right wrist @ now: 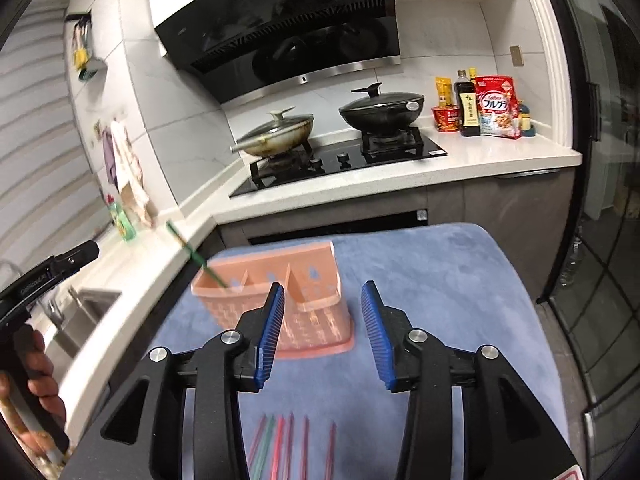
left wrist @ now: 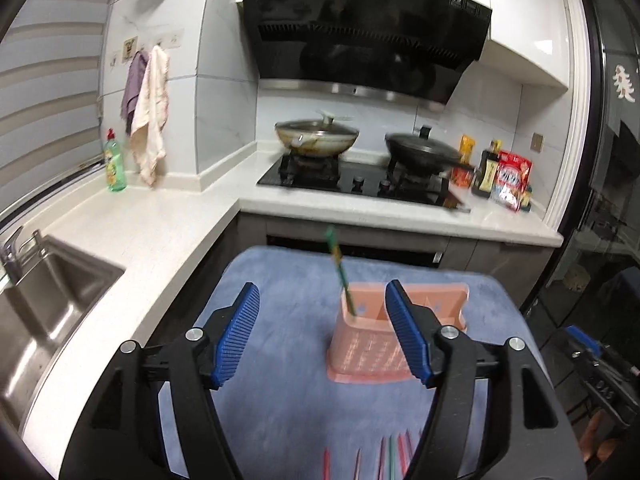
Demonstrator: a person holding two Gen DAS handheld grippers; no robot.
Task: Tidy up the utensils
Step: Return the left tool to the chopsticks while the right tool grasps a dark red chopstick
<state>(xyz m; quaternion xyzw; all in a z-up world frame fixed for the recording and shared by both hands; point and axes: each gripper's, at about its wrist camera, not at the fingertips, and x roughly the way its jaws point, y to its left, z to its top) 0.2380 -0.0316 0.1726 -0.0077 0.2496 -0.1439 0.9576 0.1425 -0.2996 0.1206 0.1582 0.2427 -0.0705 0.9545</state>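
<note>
A pink slotted utensil holder [left wrist: 366, 346] [right wrist: 308, 320] stands on a blue mat [left wrist: 280, 400] [right wrist: 440, 292]. One green chopstick [left wrist: 340, 268] [right wrist: 192, 254] leans in its left compartment, blurred. Several red and green chopsticks [left wrist: 390, 458] [right wrist: 288, 444] lie flat on the mat at the near edge. My left gripper [left wrist: 322, 296] is open and empty, above the mat, its right finger in front of the holder. My right gripper [right wrist: 323, 294] is open and empty, just above the holder's right end. The left gripper's body [right wrist: 44, 276] shows in a hand in the right wrist view.
A white counter [left wrist: 160, 232] runs along the left with a steel sink [left wrist: 48, 304] and a green soap bottle [left wrist: 115, 164]. Behind are a black hob [left wrist: 360, 180] with two lidded pans, and bottles and food packets [right wrist: 484, 108] at the right. Towels [left wrist: 150, 116] hang on the wall.
</note>
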